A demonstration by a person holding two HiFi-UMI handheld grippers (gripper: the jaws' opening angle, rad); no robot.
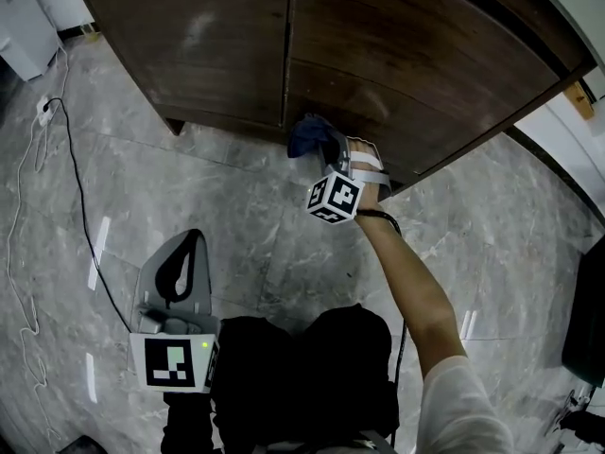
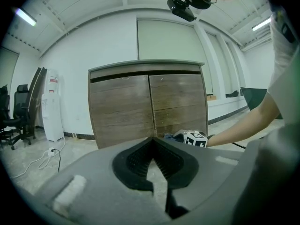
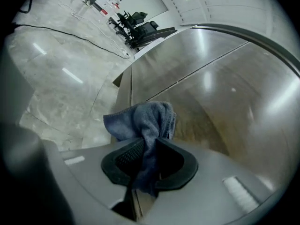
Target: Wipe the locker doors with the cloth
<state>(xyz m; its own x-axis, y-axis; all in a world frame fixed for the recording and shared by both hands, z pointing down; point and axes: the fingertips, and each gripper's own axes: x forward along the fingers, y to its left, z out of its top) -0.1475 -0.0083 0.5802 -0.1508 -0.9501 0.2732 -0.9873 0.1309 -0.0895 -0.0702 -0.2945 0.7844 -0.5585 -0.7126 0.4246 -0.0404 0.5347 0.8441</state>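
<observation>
We are pinching cloth [image 3: 140, 118] in right gripper [image 3: 146, 146], bunched middle between jaws. Cloth sitting low on door [image 1: 406, 55], 12 o'clock from us. Looks soft, light, floppy; tight pinch is keeping it. Left gripper [image 2: 152, 139] pressed together, empty.

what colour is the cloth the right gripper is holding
Blue-grey. The cloth shows best in the right gripper view, pinched in the right gripper.

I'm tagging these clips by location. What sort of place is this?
Probably an office or similar workroom: black swivel office chairs, a white floor-standing water dispenser, and a brown wooden two-door locker standing on a grey marble-look tiled floor.
</observation>
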